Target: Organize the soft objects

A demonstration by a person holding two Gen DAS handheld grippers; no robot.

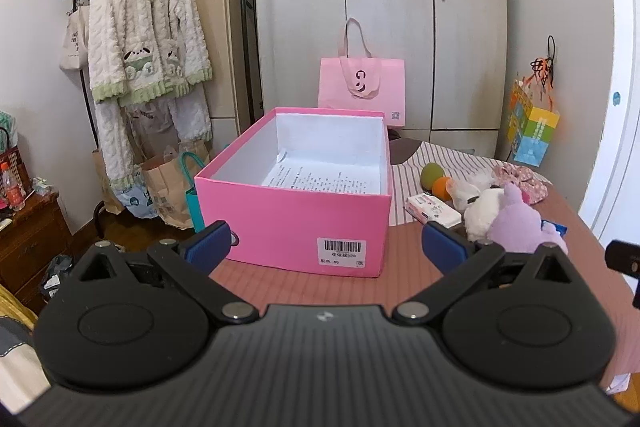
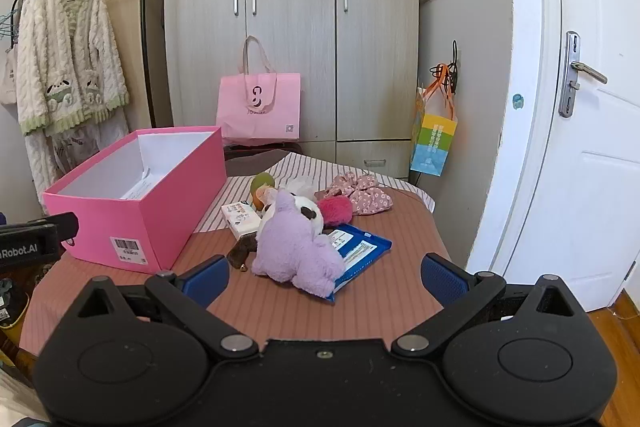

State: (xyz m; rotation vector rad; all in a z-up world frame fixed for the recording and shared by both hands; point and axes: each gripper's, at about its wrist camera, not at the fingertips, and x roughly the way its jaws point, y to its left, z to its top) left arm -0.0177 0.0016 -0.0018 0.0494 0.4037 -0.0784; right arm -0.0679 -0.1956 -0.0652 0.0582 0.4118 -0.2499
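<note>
Now from the left wrist, the left gripper (image 1: 326, 247) hangs with jaws spread wide and empty, facing the open pink box (image 1: 296, 211) on the table (image 1: 400, 267); soft toys lie just right of it. Over on the right wrist, the right gripper (image 2: 326, 273) is released too, purple plush (image 2: 294, 247) sitting close ahead, partly on a blue packet (image 2: 360, 247)

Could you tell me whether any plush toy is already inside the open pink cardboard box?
No, the pink cardboard box holds only a printed paper sheet.

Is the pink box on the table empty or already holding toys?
No toys yet: the pink box stands open, only a printed paper sheet inside.
</note>
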